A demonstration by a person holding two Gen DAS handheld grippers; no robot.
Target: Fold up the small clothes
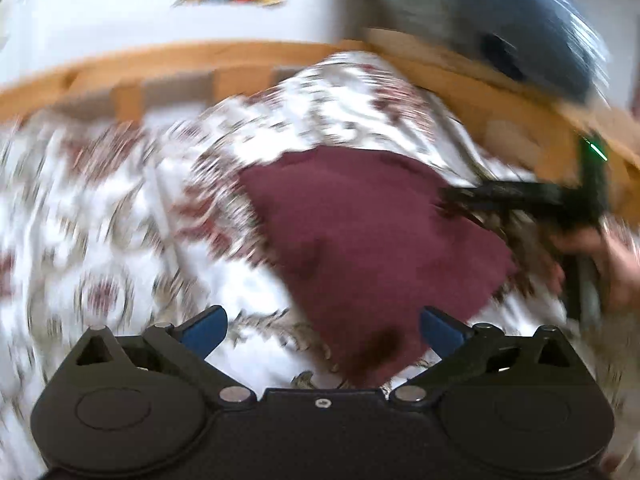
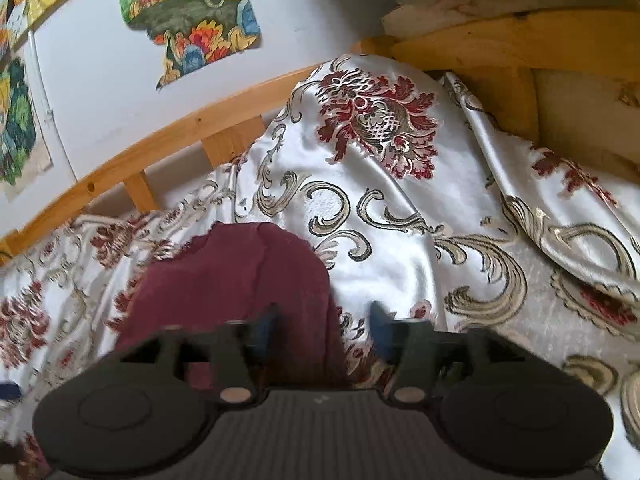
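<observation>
A small maroon garment [image 1: 372, 240] lies on a white bedspread with red and gold floral print [image 1: 100, 220]. My left gripper [image 1: 322, 326] is open just above its near corner, holding nothing; this view is motion-blurred. The right gripper [image 1: 460, 196] shows at the garment's far right edge in the left wrist view. In the right wrist view the garment [image 2: 240, 280] lies ahead and left, reaching between the blue pads. My right gripper [image 2: 324, 326] is open, with the garment's right edge between its fingers.
A wooden bed rail [image 2: 160, 148] runs along the far side, with a white wall and colourful pictures [image 2: 192, 20] behind. A wooden headboard [image 2: 520, 40] stands at right. A blue-grey object [image 1: 520, 28] rests on the frame. The bedspread [image 2: 400, 200] is rumpled into folds.
</observation>
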